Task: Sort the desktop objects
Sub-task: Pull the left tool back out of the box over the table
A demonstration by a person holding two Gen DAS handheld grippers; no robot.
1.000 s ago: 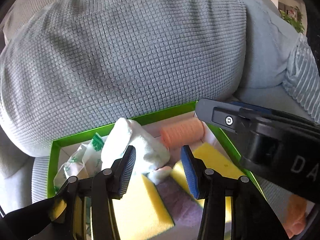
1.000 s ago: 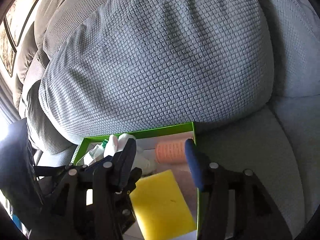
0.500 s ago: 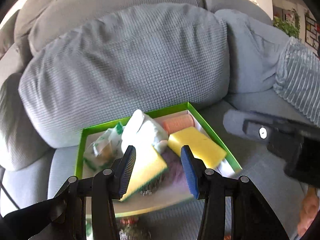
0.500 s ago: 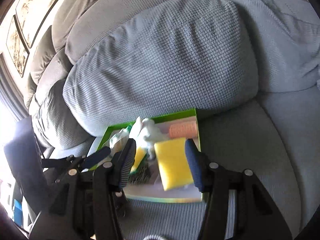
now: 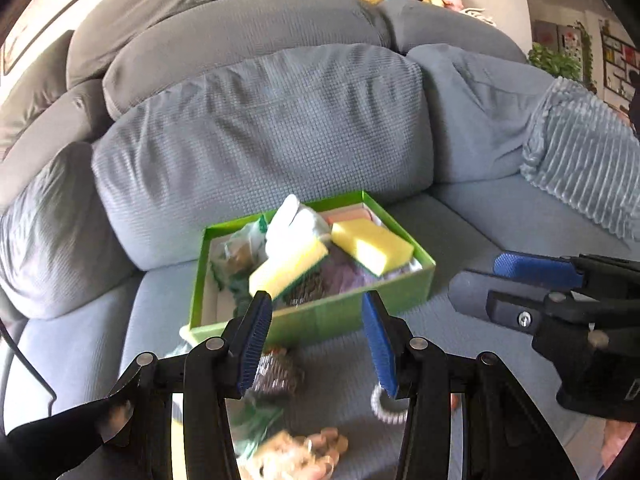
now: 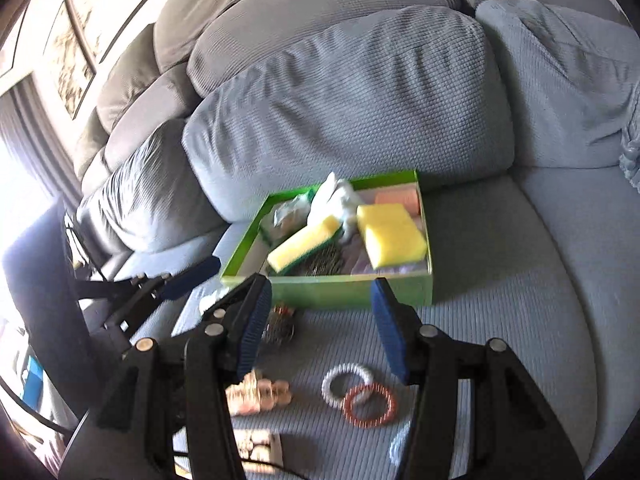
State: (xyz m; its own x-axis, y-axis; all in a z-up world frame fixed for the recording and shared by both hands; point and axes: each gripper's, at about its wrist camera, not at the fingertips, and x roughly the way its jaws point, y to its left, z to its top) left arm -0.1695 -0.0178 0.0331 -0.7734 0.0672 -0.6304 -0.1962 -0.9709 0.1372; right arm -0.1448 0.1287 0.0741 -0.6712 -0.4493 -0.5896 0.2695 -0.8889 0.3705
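Possibly the green box [image 6: 352,292], standing on the soft sofa seat [image 6: 500,280], will tip if it is pushed, because yellow sponges [image 6: 390,236], a white cloth [image 6: 336,196] and a scourer [image 6: 324,264] are heaped in it. The left gripper [image 5: 315,298] and the right gripper [image 6: 320,282] are both spread and empty, and hair rings [image 6: 346,384] lie loose on the seat in front of the box.

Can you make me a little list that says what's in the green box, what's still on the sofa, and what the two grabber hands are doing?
place: grey sofa seat
box: green box, open, against a back cushion
in the box: two yellow sponges, a white cloth, an orange roll, a dark scrubber
on the seat: white ring, orange ring, another scrubber
left gripper: holds nothing
right gripper: open, holds nothing
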